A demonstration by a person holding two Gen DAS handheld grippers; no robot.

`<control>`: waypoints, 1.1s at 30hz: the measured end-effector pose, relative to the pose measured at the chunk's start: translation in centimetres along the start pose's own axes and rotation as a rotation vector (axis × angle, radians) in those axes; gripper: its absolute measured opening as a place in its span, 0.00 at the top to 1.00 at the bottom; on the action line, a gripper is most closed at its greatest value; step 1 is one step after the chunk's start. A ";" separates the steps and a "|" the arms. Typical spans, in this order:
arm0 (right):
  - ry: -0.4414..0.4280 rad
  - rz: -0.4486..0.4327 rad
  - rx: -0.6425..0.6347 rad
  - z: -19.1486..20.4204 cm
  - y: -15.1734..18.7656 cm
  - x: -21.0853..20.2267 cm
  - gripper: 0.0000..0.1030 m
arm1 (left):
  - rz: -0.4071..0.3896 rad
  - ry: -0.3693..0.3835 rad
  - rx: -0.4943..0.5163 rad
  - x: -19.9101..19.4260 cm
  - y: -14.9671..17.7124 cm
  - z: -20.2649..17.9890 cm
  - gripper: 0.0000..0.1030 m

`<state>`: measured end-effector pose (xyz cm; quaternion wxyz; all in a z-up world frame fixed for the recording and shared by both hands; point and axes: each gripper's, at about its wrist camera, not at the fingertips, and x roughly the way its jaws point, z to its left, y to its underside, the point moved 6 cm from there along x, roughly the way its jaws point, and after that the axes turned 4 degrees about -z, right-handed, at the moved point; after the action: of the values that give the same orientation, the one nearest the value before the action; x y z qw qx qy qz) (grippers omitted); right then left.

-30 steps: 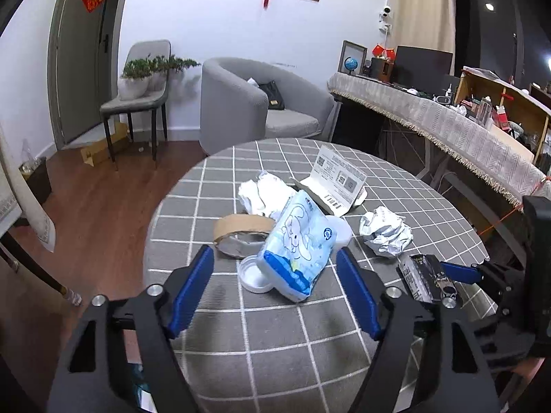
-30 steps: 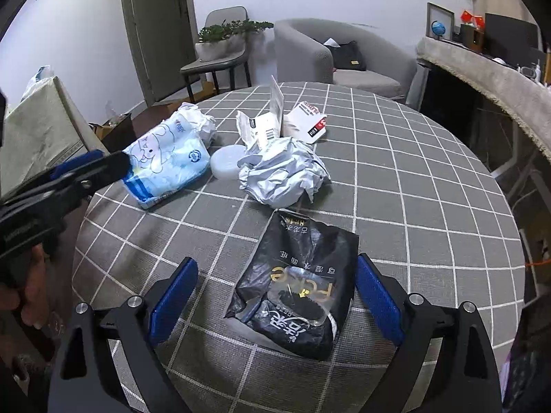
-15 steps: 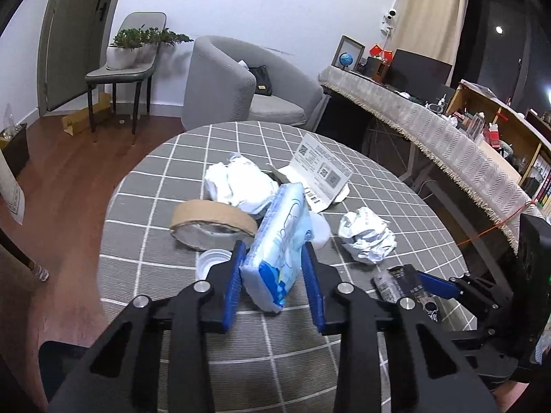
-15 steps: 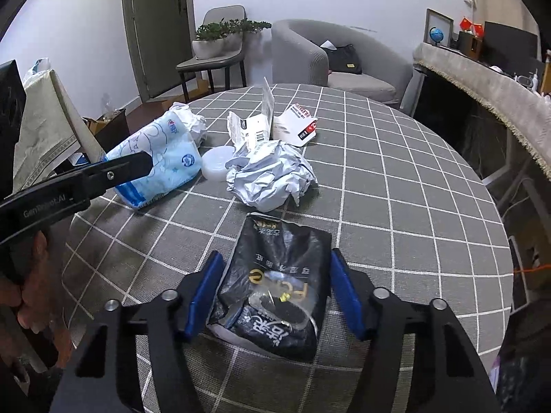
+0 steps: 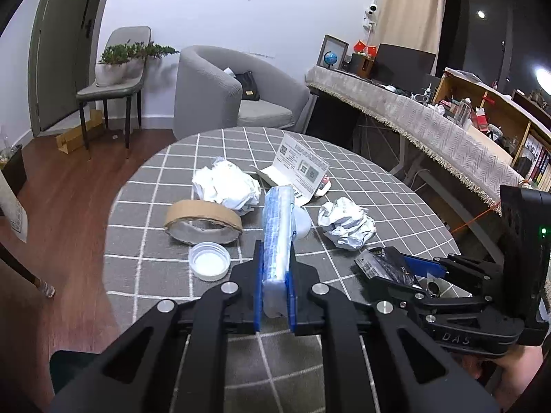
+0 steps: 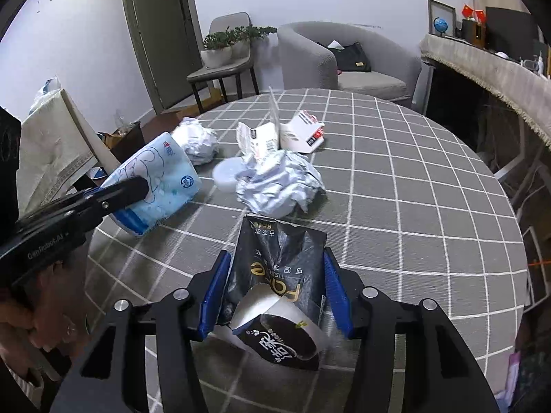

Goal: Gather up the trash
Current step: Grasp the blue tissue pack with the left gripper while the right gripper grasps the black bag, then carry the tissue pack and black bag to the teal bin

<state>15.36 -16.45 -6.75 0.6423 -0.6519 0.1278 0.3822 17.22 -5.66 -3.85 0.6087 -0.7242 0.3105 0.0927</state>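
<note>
On the left side of the round bench (image 5: 344, 186), which is covered in a grey checked cloth, lies a cardboard tape roll (image 5: 203, 222). A white plastic lid (image 5: 209, 261) sits just in front of it, open side up. Behind the roll is a wad of crumpled white paper (image 5: 225, 186).

At the middle, the left gripper (image 5: 275, 268) has just been closing its jaws, and they now pinch the near end of a blue and white tissue pack (image 5: 278, 227), squeezed narrow between the blue pads. The right wrist view shows the pack (image 6: 155, 186) tilted, with its far end up and one lower corner down at the cloth. A pale round lid peeks out just behind the pack. Farther back stands a folded white card with printed codes (image 5: 301, 168).

To the right of the pack lies a ball of crumpled silvery paper (image 5: 346, 223), apart from both grippers. Right of that, near the edge of the bench, the right gripper (image 6: 277, 285) has also just been closing its jaws. They press from both sides on a black wrapper (image 6: 279, 272), which has buckled upward between the pads. Its torn near end curls open to show a white lining. A hand (image 5: 516, 364) holds that gripper at the lower right corner of the left wrist view.
</note>
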 end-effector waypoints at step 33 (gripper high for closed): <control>-0.193 -0.100 -0.166 17.3 -2.2 0.2 0.48 | -0.050 -0.232 0.030 -12.1 3.0 12.7 0.88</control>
<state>11.16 0.12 -3.21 0.6139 -0.6685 0.0005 0.4199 9.06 10.17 -3.23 0.6534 -0.7069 0.2214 0.1562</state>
